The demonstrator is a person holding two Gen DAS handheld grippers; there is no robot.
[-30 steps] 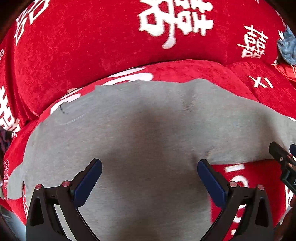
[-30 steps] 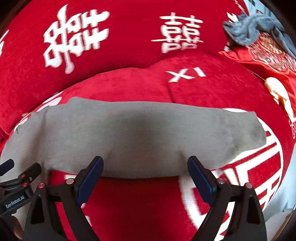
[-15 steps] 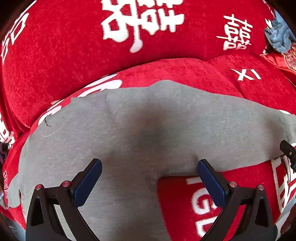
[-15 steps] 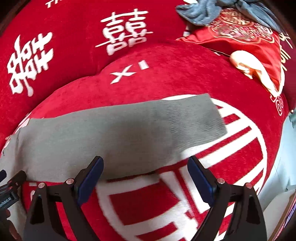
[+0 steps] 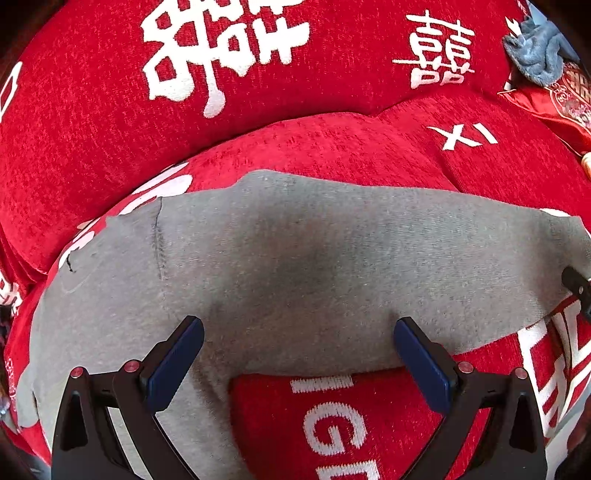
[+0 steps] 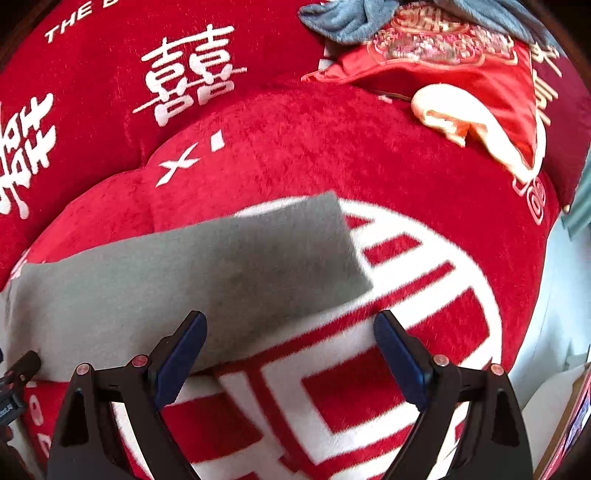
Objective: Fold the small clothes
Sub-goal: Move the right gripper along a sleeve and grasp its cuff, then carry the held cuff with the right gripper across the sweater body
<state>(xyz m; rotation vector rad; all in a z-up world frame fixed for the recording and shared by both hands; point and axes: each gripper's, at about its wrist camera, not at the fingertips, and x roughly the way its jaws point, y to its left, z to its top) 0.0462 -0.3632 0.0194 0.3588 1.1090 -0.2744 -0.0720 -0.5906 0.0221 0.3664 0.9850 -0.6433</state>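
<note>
Garment: grey knit garment (image 5: 314,266), spread flat across red seat cushion (image 5: 332,147); one leg running right, another dropping toward lower left of left wrist view
Garment detail: vertical seam with loose dark thread near left end; ribbed cuff (image 6: 325,236) at right end, lying over white circular emblem (image 6: 424,295)
Left gripper (image 5: 298,358): jaws spread wide, nothing between them; poised over crotch of garment, left finger above grey cloth, right finger at lower hem; contact with cloth cannot be told
Right gripper (image 6: 290,354): jaws spread wide, nothing between them; left finger over lower edge of grey leg, right finger over red-and-white pattern, clear of cloth
Other gripper in view: tip of right gripper at right edge of left wrist view; tip of left gripper at lower left edge of right wrist view
Surface: red plush sofa cover with white characters; backrest (image 5: 258,74) behind
Surroundings: blue-grey cloth (image 6: 351,18) bunched at back right; red embroidered satin cushion (image 6: 461,74) beneath it, well apart from garment
</note>
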